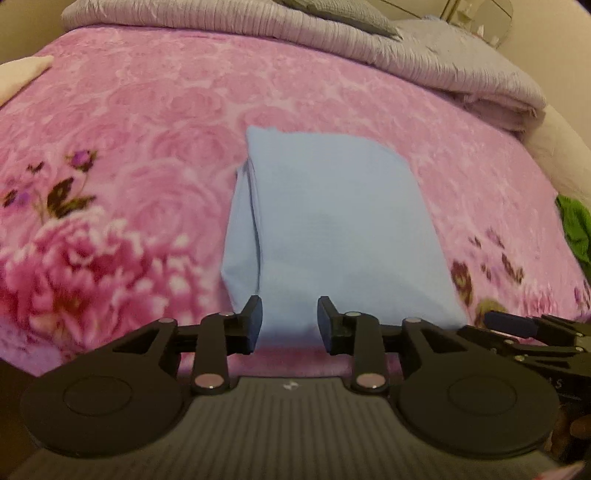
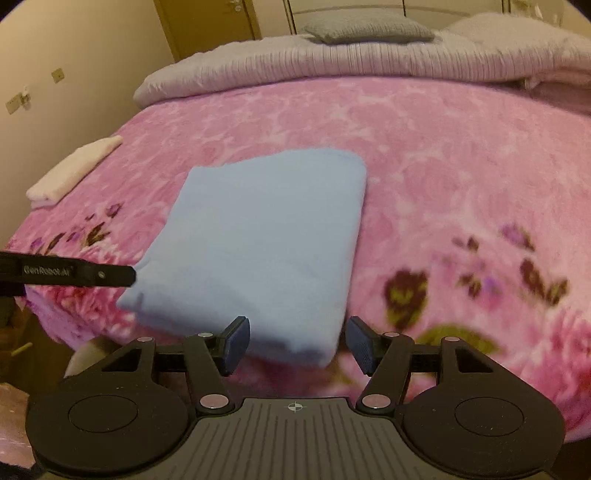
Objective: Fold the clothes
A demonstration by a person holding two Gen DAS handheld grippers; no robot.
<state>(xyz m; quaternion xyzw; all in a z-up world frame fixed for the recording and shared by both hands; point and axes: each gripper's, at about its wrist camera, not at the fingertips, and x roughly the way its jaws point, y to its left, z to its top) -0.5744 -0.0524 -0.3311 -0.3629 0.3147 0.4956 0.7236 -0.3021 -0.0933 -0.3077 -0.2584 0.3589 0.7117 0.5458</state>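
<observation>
Pink floral blanket is covering the whole bed, stretching out ahead of both claws. Grey quilt is lying bunched along the far edge, well beyond the claws, with a grey pillow sitting on top of it.

Blue garment is lying flat on the blanket, folded into a neat rectangle, straight ahead of both claws. In the left wrist view its layered fold edge is showing on the side ahead-left of the left claw.

Left claw is hanging at the garment's near edge, jaws standing apart, nothing between the pads; cloth is showing through the gap but not being pinched. Right claw is sitting at the garment's near right corner, jaws spread wider, also gripping nothing. No earlier frame to compare against.

White folded cloth is lying well off to the far left of the right claw, near the bed edge. Green cloth is peeking in at the far right of the left claw, apart from the blue garment.

A fingertip-sized bit of a hand is showing low right behind the left claw.
</observation>
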